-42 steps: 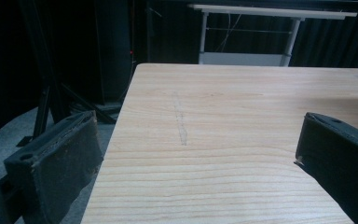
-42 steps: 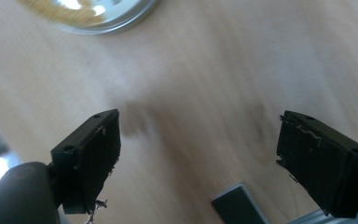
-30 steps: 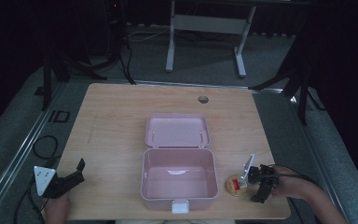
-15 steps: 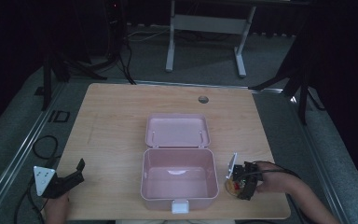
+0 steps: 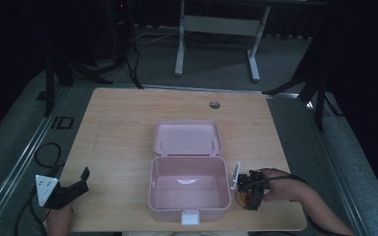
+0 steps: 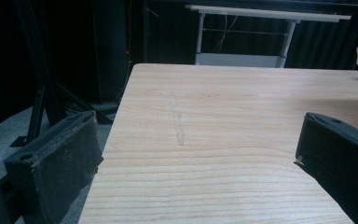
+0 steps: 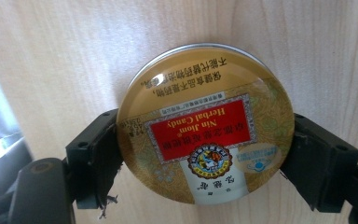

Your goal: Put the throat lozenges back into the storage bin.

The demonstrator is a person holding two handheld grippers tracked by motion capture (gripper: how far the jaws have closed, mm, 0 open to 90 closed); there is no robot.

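Got my right tongs (image 7: 205, 154) clamped on the round candy tin (image 7: 205, 123), one jaw on each side of its rim so it can't roll out. It sits on the table (image 5: 123, 128) at lower right of the high view, just beside the open pink box (image 5: 188, 184). Left tongs (image 5: 74, 189) rest spread apart at lower left, out of the way.

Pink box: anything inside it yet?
The open pink box shows just a bare pink floor with a pale glare patch. The candy tin sits outside on the table, clamped in the right gripper.
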